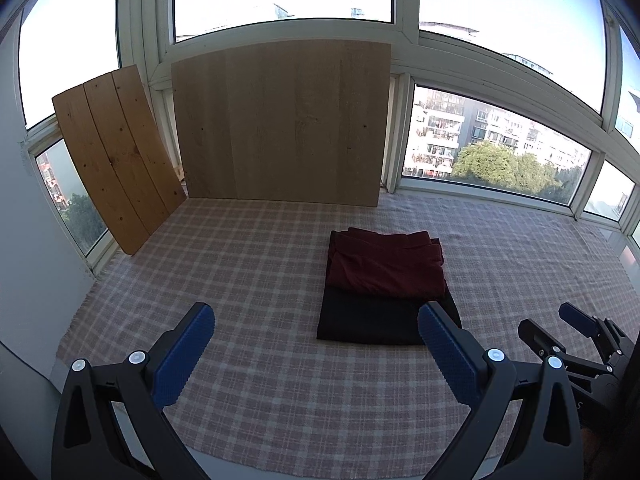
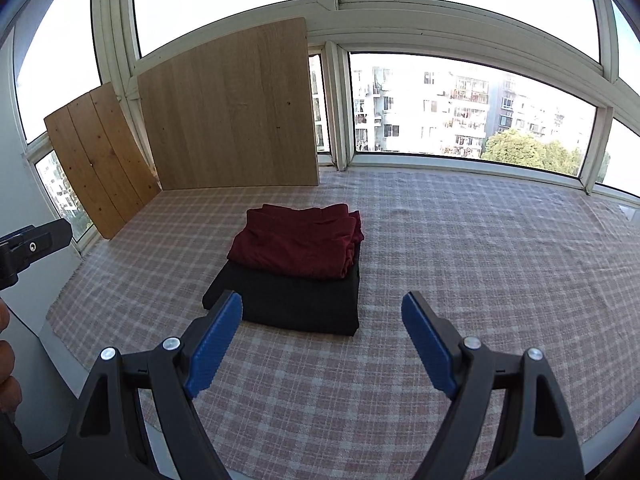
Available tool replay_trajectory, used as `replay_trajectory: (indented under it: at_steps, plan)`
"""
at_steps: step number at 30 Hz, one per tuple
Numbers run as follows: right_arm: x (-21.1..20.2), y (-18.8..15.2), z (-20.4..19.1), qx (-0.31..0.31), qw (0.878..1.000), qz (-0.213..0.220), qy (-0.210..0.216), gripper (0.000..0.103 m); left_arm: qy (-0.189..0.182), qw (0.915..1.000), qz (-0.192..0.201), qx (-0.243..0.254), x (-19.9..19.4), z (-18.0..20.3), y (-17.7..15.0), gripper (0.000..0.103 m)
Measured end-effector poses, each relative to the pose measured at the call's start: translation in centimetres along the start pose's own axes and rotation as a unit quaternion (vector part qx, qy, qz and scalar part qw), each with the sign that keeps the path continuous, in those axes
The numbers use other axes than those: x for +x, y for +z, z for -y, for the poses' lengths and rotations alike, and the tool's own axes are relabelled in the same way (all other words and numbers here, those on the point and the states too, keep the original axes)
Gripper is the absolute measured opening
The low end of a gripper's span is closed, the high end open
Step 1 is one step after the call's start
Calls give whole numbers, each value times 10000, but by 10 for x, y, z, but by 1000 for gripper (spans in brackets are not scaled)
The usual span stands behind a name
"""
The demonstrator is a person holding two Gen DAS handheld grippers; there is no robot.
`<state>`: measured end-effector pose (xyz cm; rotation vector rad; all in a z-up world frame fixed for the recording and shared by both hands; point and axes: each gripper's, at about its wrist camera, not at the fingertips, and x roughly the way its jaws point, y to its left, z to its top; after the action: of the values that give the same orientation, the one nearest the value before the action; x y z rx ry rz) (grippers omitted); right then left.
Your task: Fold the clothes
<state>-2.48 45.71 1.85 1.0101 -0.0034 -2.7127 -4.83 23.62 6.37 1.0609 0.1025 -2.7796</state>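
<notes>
A folded dark red garment point(image 1: 386, 266) point(image 2: 298, 246) lies on top of a folded black garment point(image 1: 376, 322) point(image 2: 298, 300), stacked on the checked cloth point(image 1: 256, 280) point(image 2: 480, 264). My left gripper point(image 1: 316, 316) hovers open above the cloth, left of and nearer than the stack, with nothing between its blue pads point(image 1: 184, 354). My right gripper point(image 2: 322, 304) is open too, raised over the near edge of the black garment and not touching it. In the left wrist view the right gripper point(image 1: 552, 322) shows at the right edge. A black part of the left gripper point(image 2: 36, 240) shows at the left edge of the right wrist view.
Two wooden boards lean against the window at the back: a large pale one point(image 1: 280, 120) point(image 2: 230, 112) and a smaller slatted one point(image 1: 116, 156) point(image 2: 98, 164) to its left. Window frames ring the surface. A person's hand point(image 2: 6, 360) shows at the left edge.
</notes>
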Motion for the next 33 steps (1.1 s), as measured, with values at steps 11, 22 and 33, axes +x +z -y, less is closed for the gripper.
replay_trajectory:
  at_steps: [11,22,33]
  plan:
    - [-5,-2,-1,3,9973,-252,-690,82,21,9997,-224,80,6,-10,-14,102]
    - [-17,0,-16,-42,9907,-539,-1251,82,-21,9992,-360,154,4,-23,-30,102]
    - [-32,-2,-18,30,9901,-498,-1313,82,-93,9992,-325,230,-4,-21,-30,102]
